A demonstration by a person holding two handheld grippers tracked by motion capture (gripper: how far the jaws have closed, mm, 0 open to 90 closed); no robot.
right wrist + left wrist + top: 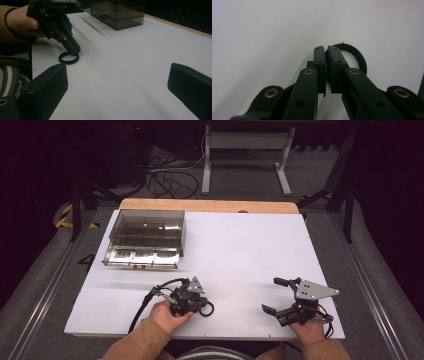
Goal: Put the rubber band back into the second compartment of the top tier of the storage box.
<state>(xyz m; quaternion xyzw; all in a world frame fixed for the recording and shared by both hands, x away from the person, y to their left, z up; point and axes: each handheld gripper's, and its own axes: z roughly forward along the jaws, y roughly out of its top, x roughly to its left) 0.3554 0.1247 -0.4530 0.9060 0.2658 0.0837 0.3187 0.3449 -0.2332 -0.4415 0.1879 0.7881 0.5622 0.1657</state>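
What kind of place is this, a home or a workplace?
Probably a lab or test workspace, not a home. A white table stands on a dark floor with loose cables behind it, a person holds the left gripper and the right gripper, and a smoky plastic drawer box sits on it.

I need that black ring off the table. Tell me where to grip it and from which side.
Pinch the band of the black ring across its thickness, one jaw inside the hole and one outside, coming from above. It lies flat on the white table, so a sideways approach finds little edge.
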